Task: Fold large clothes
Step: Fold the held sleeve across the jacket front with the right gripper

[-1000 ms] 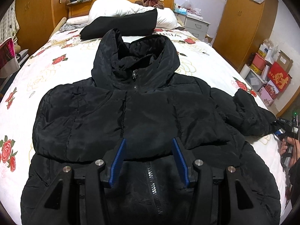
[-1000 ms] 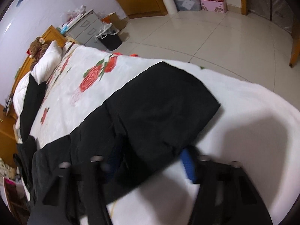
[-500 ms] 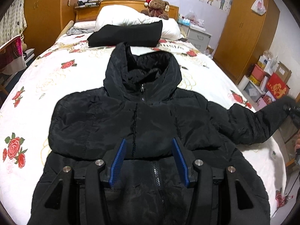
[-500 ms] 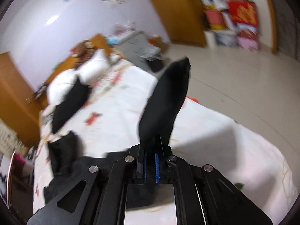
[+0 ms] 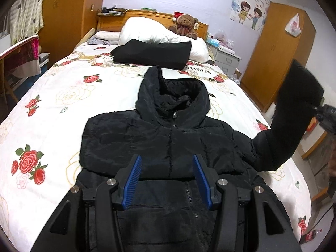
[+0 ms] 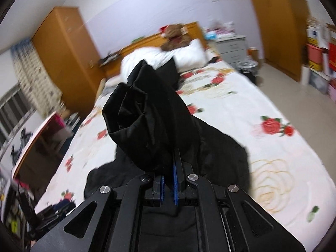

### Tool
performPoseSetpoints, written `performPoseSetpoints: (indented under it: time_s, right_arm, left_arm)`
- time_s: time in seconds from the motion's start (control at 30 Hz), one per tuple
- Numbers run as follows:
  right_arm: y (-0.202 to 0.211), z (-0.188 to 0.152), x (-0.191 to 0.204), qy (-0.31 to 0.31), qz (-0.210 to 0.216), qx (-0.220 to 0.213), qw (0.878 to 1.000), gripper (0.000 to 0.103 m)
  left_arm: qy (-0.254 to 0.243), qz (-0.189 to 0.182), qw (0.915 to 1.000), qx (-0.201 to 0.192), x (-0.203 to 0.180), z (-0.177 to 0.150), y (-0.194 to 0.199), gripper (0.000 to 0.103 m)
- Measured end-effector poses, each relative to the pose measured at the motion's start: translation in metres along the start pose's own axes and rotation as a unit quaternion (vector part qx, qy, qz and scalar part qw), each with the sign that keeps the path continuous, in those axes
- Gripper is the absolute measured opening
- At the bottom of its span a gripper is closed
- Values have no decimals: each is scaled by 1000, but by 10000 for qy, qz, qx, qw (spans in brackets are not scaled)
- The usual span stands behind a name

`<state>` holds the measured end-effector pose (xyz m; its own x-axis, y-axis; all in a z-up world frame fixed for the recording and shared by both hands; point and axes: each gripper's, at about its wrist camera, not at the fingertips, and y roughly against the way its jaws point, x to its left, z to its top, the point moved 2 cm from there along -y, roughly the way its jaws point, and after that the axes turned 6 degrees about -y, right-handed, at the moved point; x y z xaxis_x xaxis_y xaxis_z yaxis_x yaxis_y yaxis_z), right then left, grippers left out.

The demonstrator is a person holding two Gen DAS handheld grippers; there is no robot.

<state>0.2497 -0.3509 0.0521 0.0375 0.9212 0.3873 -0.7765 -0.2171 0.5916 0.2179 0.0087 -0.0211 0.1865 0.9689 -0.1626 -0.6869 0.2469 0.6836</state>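
Jacket flat on bed, right gripper clamped on raised sleeve, left gripper open, empty; next, I'd say, sleeve across chest.

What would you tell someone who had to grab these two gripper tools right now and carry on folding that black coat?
Left gripper: open, holding nothing, above the coat's lower front.
Right gripper: shut on the sleeve, gripped near its cuff and raised off the bed.
Black coat: lies front up on the bed, zipped, hood toward the pillows. Its other sleeve seems already folded across the chest. A folded black garment sits beyond the hood.
Left: probably lay the raised sleeve across the chest, then fold the body and hood.
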Motion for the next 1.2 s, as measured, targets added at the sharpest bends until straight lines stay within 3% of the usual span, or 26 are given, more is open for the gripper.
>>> performPoseSetpoints:
  time_s: [0.37, 0.57, 0.7, 0.87, 1.0, 1.2]
  right_arm:
    - [-110, -74, 71, 460, 376, 1204, 9909, 6]
    - [-169, -121, 75, 520, 428, 1904, 9794, 6]
    - [-192, -141, 72, 514, 407, 2283, 9714, 12]
    - [-177, -139, 71, 503, 666, 2281, 9700, 29]
    - [-149, -126, 78, 527, 1041, 2075, 9713, 63]
    - [-98, -98, 43, 431, 1045, 1497, 9822, 63]
  left_arm:
    - [399, 136, 9991, 16, 52, -9, -9, 53]
    - [508, 143, 9986, 86, 67, -13, -23, 53]
    - [572, 61, 9982, 153, 69, -12, -33, 53]
    - [653, -149, 9975, 225, 63, -7, -42, 58]
    - [757, -490, 9953, 362, 52, 0, -55, 69]
    - [801, -870, 9888, 913, 31, 2, -103, 76]
